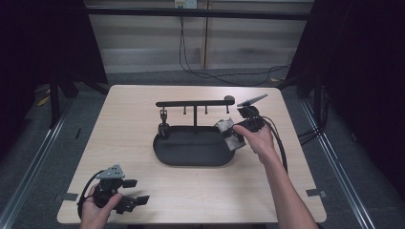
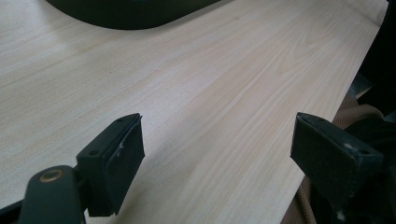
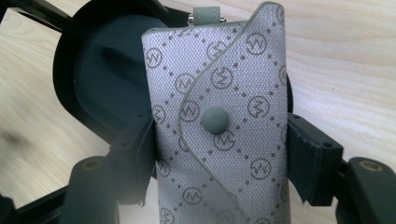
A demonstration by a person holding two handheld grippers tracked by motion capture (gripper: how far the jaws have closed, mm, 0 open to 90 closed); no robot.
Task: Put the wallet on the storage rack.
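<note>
Two grippers: right gripper (image 3: 219, 154) clamps "M"-monogram pouch (image 3: 219, 116); left gripper (image 2: 219, 158) jaws apart.

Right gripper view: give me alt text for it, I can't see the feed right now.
The right gripper is shut on a grey patterned pouch with a round snap button, its black jaws pressing both sides. Behind the pouch lies a dark oval tray on a pale wooden table.
</note>
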